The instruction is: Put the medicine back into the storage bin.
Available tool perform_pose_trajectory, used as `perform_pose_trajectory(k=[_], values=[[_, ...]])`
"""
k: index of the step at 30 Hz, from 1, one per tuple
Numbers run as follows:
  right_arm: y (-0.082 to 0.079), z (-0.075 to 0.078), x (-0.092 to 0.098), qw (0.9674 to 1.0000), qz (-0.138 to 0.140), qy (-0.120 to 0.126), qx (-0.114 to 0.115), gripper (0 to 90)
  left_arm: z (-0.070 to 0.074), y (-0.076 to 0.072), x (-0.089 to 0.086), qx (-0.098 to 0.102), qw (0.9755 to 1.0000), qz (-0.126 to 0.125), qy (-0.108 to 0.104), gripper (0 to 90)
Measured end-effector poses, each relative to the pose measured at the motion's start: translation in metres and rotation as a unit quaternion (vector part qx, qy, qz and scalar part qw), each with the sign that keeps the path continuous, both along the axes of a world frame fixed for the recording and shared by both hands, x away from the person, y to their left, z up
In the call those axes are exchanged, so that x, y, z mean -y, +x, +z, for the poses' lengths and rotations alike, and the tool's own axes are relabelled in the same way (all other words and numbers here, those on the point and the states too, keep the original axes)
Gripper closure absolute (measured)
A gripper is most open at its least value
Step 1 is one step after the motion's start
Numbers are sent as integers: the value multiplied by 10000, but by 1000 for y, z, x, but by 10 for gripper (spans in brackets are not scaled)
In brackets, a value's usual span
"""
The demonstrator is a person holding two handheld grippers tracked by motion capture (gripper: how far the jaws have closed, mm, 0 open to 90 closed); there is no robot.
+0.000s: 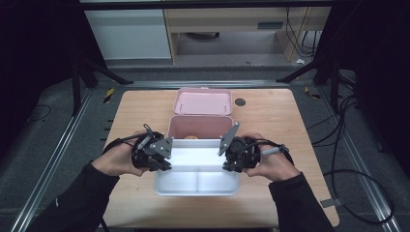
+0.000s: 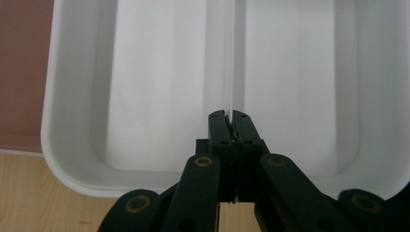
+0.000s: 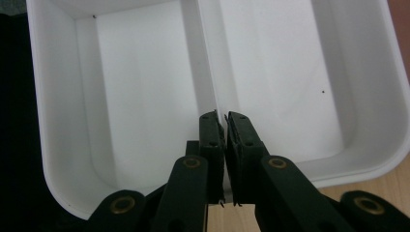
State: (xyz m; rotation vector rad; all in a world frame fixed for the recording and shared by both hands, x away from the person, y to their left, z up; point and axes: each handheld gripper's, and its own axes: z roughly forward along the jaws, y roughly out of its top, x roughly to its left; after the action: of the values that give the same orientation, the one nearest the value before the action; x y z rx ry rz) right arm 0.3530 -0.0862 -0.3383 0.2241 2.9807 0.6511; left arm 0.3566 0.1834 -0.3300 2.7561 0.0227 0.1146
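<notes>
Dim room around a pale wooden table (image 1: 270, 108), with dark floor, black stands and cables at the sides. Behind the jaws, farther up the tabletop, an open pink lunch box (image 1: 200, 126) with its hinged pink lid (image 1: 203, 102) laid back flat; something small and tan on the box floor, too small to tell what. Just beyond the lid's corner, a small dark round disc (image 1: 240, 102) on the wood.

Between the two grippers, a white divided tray (image 1: 197, 182), held up off the table and overlapping the near edge of the pink box in the high view. Left gripper (image 2: 229, 126) at the tray's left end, jaws clenched on the thin central partition (image 2: 230, 58) where it meets the end wall; compartments to either side of the jaws, both white and bare. Right gripper (image 3: 223, 128) at the opposite end, jaws pinched on the same partition, again with one compartment on each side. Grey three-cornered plates atop both grippers, tilted inward over the tray. Left hand (image 1: 116, 159) and right hand (image 1: 273, 164) wrapped round the gripper bodies, dark sleeves behind.
</notes>
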Motion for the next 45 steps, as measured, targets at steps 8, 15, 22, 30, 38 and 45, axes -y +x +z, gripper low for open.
perform_pose_trajectory(k=[8, 15, 22, 30, 38, 45], values=[[30, 16, 2, 9999, 9, 50, 139, 852, 14, 28, 0, 98, 9999, 49, -116, 891], [51, 20, 2, 9997, -11, 76, 223, 856, 22, 52, 0, 147, 9998, 120, -81, 885], [76, 22, 1, 9995, -60, 83, 288, 853, 23, 77, -3, 179, 9995, 215, -155, 882], [105, 11, -3, 9995, -139, 24, 292, 851, 8, 107, -1, 128, 9995, 285, -44, 877], [122, -14, 2, 9990, -406, -52, 190, 843, -18, 130, 9, 60, 9996, 249, 112, 873], [122, -26, -2, 9989, -451, -103, 102, 848, -30, 133, 10, -73, 9994, 248, 224, 867]])
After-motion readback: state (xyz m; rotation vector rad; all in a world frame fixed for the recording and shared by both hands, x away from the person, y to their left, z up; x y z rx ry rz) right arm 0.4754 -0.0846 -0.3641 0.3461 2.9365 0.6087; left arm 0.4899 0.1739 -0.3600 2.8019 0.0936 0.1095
